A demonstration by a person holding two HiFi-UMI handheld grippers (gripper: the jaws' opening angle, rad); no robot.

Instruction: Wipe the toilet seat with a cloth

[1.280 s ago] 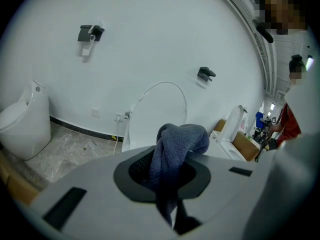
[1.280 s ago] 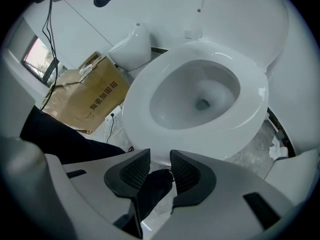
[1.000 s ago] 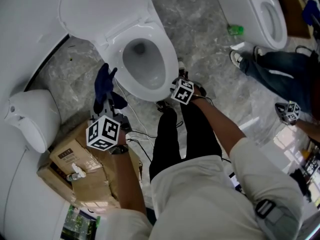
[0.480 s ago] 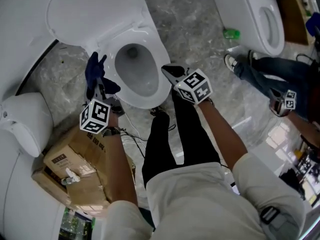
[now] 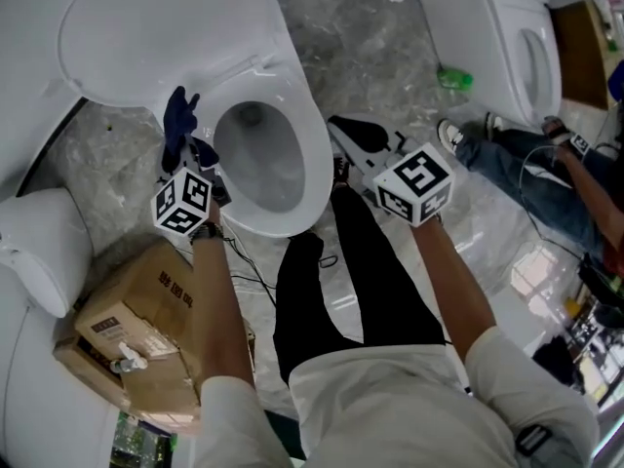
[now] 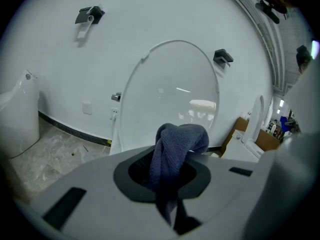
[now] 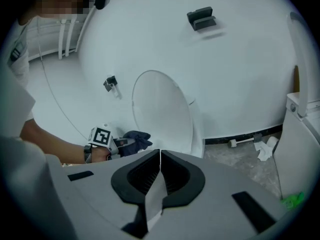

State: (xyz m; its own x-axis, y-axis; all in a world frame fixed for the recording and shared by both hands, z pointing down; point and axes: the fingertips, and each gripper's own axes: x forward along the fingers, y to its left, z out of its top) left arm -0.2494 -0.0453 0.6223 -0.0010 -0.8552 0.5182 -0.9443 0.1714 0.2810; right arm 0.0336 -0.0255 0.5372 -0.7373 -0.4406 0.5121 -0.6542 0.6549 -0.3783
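Left gripper [image 5: 192,156] [image 6: 167,181] clenched on dark blue cloth [image 5: 178,115] [image 6: 176,143]. Cloth bunched, sticks out past jaw tips. Cloth sits at left rear edge of toilet seat [image 5: 319,156], close to hinge, under raised lid [image 5: 146,27] [image 6: 170,94]. Cloth-to-seat contact not resolvable. Right gripper [image 5: 336,125] [image 7: 160,156] clamped fully closed, nothing between pads, near seat's right edge, over marble floor [image 5: 390,57]. Cardboard box [image 5: 127,310] on floor at toilet's left side, next to left forearm.
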